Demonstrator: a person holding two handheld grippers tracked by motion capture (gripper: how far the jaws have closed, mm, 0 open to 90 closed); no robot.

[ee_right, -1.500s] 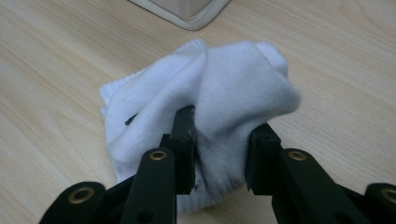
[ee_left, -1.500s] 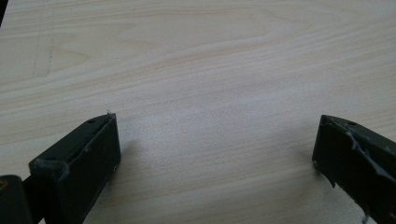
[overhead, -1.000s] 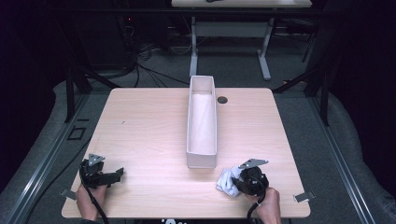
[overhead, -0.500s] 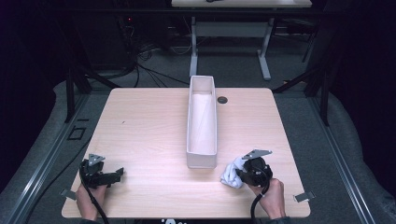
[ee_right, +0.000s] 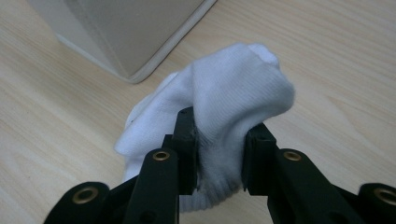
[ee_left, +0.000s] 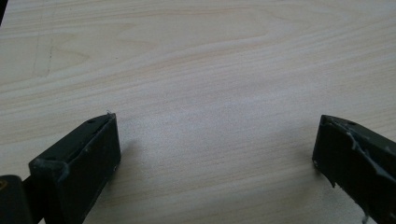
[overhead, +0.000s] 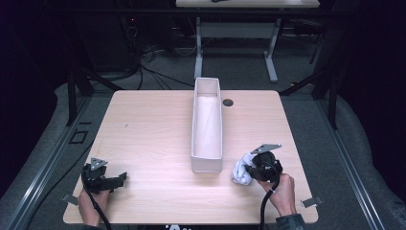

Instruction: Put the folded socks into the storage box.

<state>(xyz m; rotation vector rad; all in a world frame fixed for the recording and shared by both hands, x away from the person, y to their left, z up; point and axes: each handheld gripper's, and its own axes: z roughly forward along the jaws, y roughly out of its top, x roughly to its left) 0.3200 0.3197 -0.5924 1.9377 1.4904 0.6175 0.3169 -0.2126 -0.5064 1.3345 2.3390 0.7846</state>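
The right gripper (overhead: 249,168) holds a white sock (overhead: 241,170) near the front right of the bench (overhead: 153,129). In the right gripper view its two black fingers (ee_right: 187,140) pinch the sock (ee_right: 233,98) at a bunched fold, the cloth squeezed between them and bulging out above and to the left. The rest of the sock droops toward the bench (ee_right: 336,70) below; whether its lower end touches the wood I cannot tell. From the high view the sock sits just beside the near right corner of the bin (overhead: 207,124), apart from it. The same corner shows in the right gripper view, with the bin (ee_right: 130,32) at the upper left, close to the sock but not touching.

The bin is long, narrow and white, and runs from the front of the bench toward the back along the middle. A small dark round hole (overhead: 228,102) lies in the bench just right of the bin's far end.

The left gripper (overhead: 117,178) is at the front left corner of the bench, well apart from the sock and the bin. In the left gripper view its fingers (ee_left: 88,158) stand wide, with bare wood (ee_left: 210,93) between them and nothing held.
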